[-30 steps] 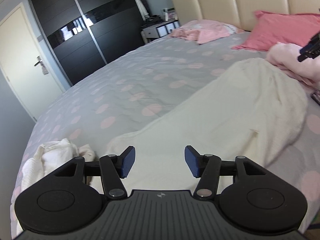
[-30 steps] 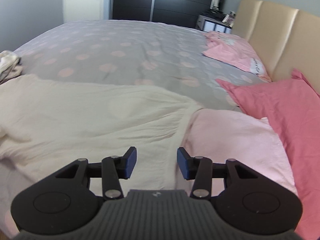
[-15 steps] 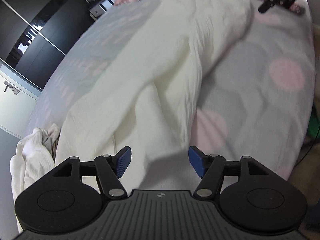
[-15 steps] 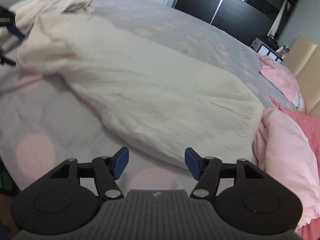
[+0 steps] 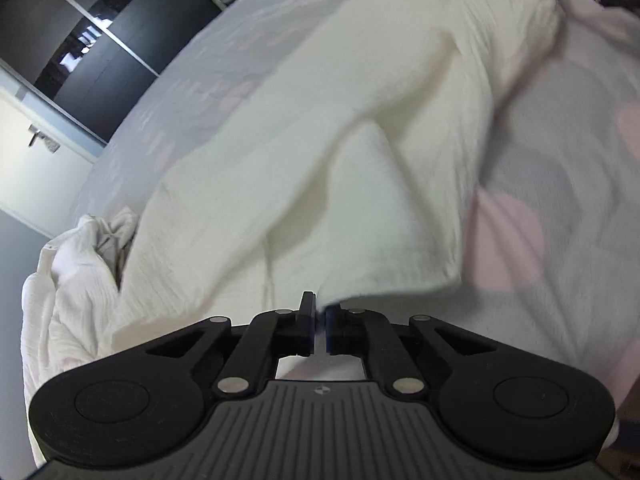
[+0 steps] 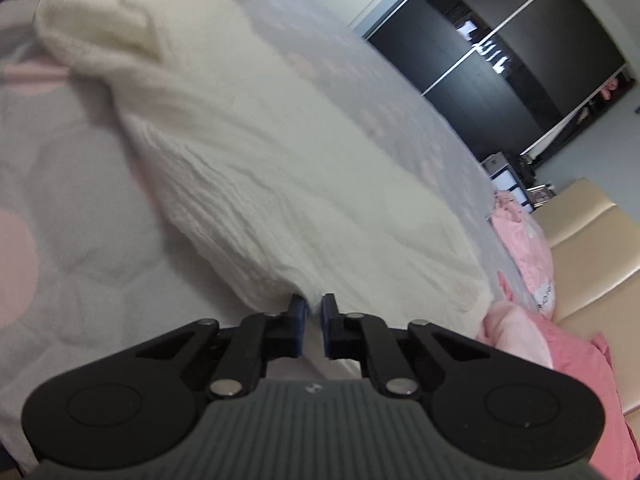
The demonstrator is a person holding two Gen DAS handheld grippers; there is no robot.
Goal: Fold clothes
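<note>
Cream garment (image 5: 320, 152) stretches lengthwise across the bed (image 5: 560, 216) between both tools, left hand-held gripper (image 5: 319, 322) and right hand-held gripper (image 6: 313, 326) each pinching its near edge at opposite ends

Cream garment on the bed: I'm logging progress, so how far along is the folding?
Early. Done: the cream garment lies spread on the dotted bedspread. In hand: the left gripper and right gripper have jaws closed on its near edge. Left: every fold, plus the crumpled white garment.
</note>
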